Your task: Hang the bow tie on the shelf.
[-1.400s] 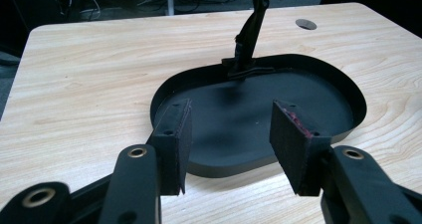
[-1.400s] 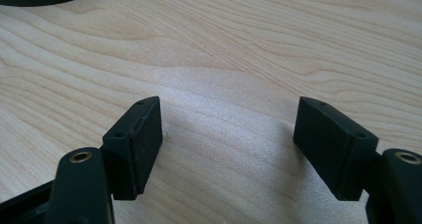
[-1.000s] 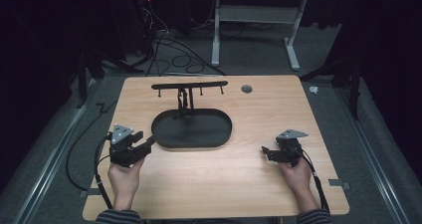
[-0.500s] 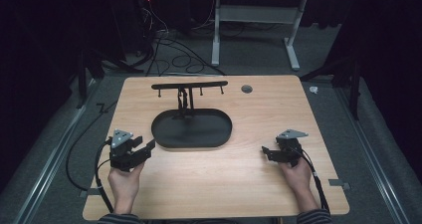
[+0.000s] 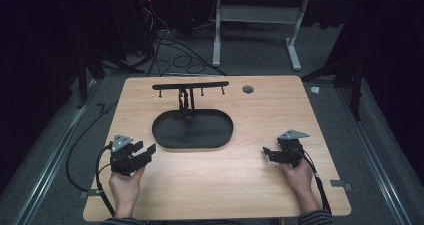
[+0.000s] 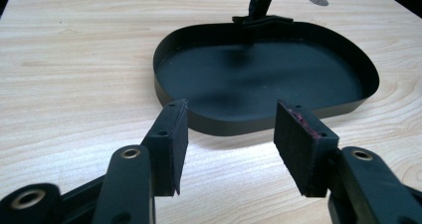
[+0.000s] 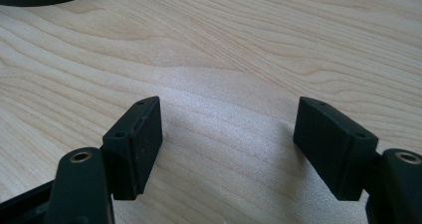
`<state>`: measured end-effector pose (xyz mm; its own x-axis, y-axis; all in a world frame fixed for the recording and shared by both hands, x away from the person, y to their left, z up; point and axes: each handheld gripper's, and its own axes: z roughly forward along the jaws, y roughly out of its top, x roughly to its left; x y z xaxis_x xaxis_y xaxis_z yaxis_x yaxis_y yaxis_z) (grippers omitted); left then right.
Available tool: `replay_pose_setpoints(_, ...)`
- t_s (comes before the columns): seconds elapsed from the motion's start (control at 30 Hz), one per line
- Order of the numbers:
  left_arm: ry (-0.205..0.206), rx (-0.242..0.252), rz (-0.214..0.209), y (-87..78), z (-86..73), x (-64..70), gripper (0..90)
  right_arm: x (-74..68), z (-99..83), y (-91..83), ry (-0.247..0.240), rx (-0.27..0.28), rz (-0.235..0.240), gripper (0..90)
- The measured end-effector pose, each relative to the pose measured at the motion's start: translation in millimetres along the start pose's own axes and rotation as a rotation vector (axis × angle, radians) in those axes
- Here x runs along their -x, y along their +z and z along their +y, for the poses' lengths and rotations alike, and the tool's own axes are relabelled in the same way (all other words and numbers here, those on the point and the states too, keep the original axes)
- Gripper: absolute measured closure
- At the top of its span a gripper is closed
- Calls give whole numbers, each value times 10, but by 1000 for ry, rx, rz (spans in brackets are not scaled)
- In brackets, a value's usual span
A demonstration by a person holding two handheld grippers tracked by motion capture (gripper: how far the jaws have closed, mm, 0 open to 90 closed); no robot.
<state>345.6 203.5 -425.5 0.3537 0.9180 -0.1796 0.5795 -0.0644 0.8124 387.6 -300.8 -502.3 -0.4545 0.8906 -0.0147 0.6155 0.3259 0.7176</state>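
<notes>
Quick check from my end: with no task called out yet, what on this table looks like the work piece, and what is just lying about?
Likely in play:
- black oval tray with its upright hook rack, empty
- left hand-held gripper, open, nearest the tray
- right hand-held gripper, open, over bare table

Just lying about:
- grommet hole in the tabletop
- cables on the floor
- desk frame behind

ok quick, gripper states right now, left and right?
Left gripper: open, holding nothing, jaws apart facing the black tray.
Right gripper: open, holding nothing, only the bare table between its jaws.
</notes>
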Motion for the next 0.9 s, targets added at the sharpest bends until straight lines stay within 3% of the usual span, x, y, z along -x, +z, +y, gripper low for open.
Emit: replay_pose_setpoints(0.9,-36,-60,8,142,-285,-63,461,-1,0,0,2,0,0,284)
